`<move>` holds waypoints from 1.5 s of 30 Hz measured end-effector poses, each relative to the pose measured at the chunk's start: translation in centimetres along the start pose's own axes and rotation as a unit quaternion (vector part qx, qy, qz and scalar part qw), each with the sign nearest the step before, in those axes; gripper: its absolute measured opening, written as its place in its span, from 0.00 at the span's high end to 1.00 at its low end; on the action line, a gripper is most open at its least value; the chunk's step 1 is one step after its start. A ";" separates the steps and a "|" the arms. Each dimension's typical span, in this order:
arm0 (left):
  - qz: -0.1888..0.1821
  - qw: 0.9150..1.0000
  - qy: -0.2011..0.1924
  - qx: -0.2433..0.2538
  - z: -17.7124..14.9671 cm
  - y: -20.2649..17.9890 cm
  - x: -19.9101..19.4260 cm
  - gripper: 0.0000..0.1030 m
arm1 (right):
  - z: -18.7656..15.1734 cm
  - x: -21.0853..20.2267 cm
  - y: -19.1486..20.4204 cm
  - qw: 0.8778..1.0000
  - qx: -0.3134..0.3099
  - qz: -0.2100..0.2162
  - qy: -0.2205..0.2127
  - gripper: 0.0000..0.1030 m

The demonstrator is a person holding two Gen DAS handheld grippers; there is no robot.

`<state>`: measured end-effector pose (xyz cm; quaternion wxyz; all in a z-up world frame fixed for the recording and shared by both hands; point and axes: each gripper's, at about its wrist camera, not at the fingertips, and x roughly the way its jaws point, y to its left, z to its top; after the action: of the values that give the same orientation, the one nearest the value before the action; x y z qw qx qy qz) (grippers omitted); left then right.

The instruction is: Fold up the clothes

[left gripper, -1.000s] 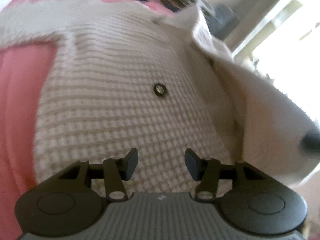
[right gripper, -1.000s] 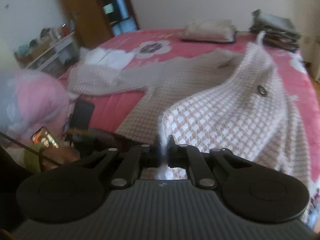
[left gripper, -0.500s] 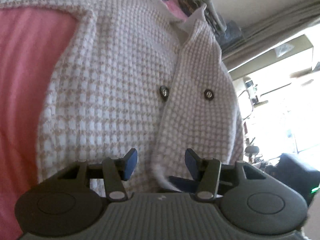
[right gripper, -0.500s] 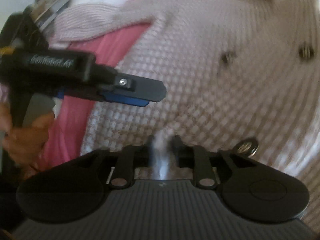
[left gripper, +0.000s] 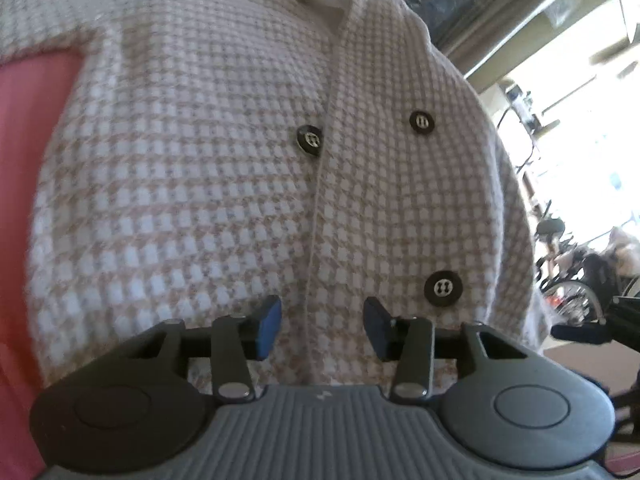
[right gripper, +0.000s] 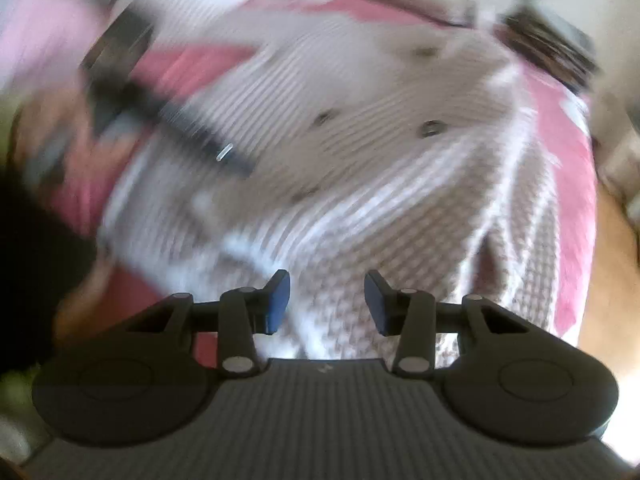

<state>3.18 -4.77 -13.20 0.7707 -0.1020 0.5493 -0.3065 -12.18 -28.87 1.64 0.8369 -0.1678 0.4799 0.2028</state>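
A beige-and-white checked cardigan (left gripper: 200, 160) lies on a pink bedspread (left gripper: 24, 120), its right front panel folded over the left, with dark buttons (left gripper: 309, 140) showing. My left gripper (left gripper: 322, 328) hovers low over the front edge near the hem; its jaws are closing, still apart, and no cloth is pinched between them. In the blurred right wrist view, my right gripper (right gripper: 326, 302) is over the cardigan (right gripper: 360, 180) near its lower hem. Its jaws are opening, with nothing between the pads. The left gripper shows there as a dark bar (right gripper: 168, 116).
The bed's pink cover (right gripper: 568, 140) ends at the right, with floor beyond. A dark stack of folded clothes (right gripper: 548, 44) sits at the far corner. Wheels and clutter (left gripper: 572, 292) stand by the bright window side.
The right front panel came down flat over the cardigan's front. My right gripper let go of the cloth, opened and swung fast. The left jaws narrowed slightly.
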 end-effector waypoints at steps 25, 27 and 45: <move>-0.039 0.999 0.002 -0.007 -0.3 0.5 1.0 0.44 | 1.9 2.8 -3.5 0.993 -0.053 0.068 0.080 0.84; -0.041 0.999 -0.006 -0.006 -0.5 0.4 1.2 0.43 | 4.6 1.3 -6.3 0.995 0.003 0.094 0.021 0.69; -0.080 0.996 -0.039 0.007 -2.3 0.4 2.4 0.87 | 29.9 21.4 -25.3 0.957 0.221 -0.154 -0.106 0.38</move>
<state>1.72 -5.45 -16.14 0.7654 -0.1523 0.5062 -0.3671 32.24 -32.63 -0.40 0.9202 -0.0280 0.3897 -0.0236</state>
